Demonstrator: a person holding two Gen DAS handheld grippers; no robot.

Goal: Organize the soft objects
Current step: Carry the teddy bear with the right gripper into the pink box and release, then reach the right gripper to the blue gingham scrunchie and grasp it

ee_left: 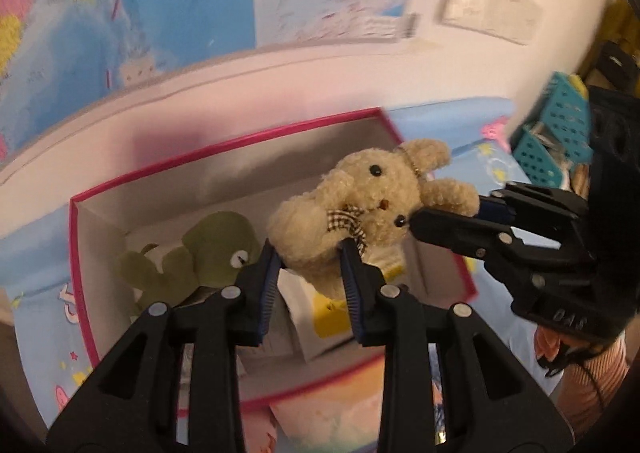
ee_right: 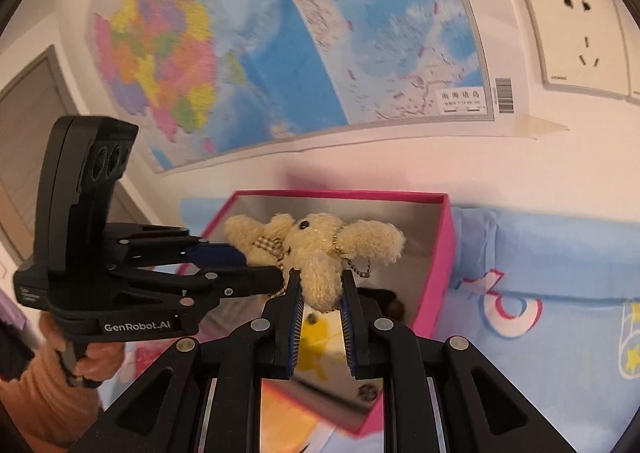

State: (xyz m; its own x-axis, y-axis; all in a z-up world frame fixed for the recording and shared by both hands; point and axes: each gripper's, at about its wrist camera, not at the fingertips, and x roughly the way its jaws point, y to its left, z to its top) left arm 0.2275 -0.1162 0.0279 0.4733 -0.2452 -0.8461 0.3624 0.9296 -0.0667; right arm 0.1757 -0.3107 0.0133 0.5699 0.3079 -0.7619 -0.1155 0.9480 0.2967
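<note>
A beige plush rabbit with a checked bow hangs above an open pink-rimmed box. My left gripper is shut on the rabbit's body. My right gripper is shut on one of its ears; it shows in the left wrist view at the rabbit's head. The left gripper shows in the right wrist view at the rabbit's body. Inside the box lie a green plush frog and a white and yellow soft toy. The box shows in the right wrist view.
The box sits on a light blue patterned sheet. A wall with a map and a socket stands just behind. Teal perforated baskets stand at the right.
</note>
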